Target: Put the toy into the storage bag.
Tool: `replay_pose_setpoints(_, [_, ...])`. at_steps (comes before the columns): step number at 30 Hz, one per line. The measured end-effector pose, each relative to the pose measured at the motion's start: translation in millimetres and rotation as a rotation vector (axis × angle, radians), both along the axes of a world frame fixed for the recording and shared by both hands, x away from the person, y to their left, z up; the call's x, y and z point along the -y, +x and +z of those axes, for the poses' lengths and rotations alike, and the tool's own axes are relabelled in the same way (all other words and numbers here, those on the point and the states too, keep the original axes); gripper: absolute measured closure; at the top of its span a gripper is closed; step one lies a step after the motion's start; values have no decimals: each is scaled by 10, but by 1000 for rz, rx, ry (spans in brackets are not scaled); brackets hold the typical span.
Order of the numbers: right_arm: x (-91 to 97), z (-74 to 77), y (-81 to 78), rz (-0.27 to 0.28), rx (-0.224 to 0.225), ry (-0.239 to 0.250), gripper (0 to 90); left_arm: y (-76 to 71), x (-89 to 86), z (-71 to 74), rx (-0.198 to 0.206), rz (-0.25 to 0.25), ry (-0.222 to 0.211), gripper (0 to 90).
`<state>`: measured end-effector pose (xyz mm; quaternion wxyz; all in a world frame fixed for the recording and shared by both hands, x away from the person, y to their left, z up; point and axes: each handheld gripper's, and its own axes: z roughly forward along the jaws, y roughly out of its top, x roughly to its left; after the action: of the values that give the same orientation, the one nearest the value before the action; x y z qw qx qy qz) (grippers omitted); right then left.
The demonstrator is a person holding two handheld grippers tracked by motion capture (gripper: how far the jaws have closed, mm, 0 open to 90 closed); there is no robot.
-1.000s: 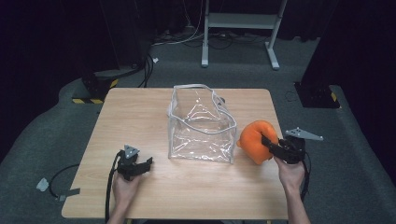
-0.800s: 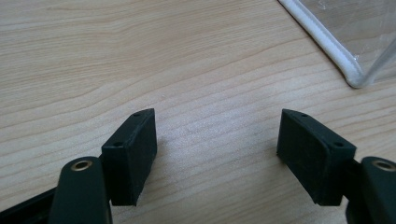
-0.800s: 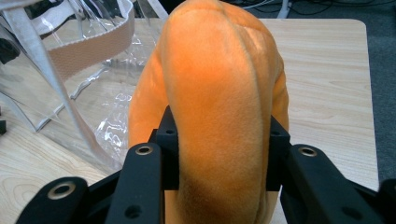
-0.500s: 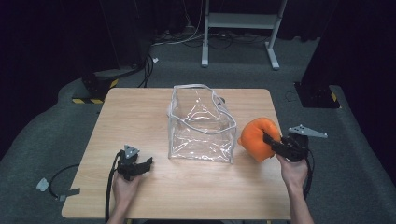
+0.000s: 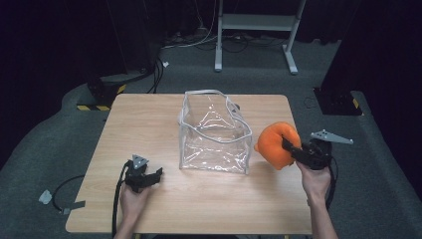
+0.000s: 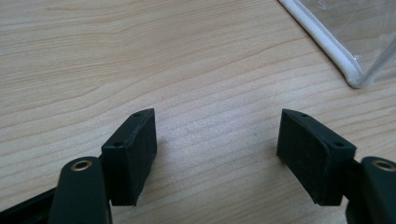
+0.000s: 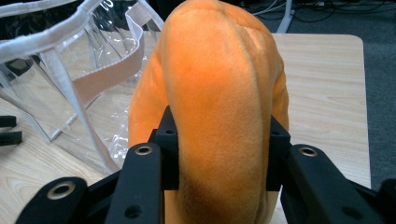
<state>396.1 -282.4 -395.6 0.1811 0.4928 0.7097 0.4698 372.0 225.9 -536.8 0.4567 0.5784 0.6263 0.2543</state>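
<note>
An orange plush toy (image 5: 276,144) hangs above the table's right side, just right of a clear plastic bag (image 5: 214,132) with white trim. My right gripper (image 5: 288,148) is shut on the orange plush toy (image 7: 219,107); both black pads press into its sides. The clear plastic bag (image 7: 60,79) stands open-topped at the left in the right gripper view. My left gripper (image 5: 152,175) rests low over the table's front left, open, with bare wood between its jaws (image 6: 217,144). A corner of the bag (image 6: 345,46) lies at the upper right of the left gripper view.
The wooden table (image 5: 149,119) has free room left of and behind the bag. A white metal frame (image 5: 256,22) and cables lie on the grey floor beyond the far edge. A black-and-yellow marked block (image 5: 102,94) sits off the table's back left corner.
My right gripper has lifted the orange plush toy slightly and shifted it a little. The left gripper and the bag have stayed where they were.
</note>
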Motion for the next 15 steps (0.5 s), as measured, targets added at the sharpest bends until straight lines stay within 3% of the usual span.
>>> replay_pose_setpoints(15, [-2, 177, 8, 8, 27, 4, 619, 0, 0, 0, 0, 0, 0, 286])
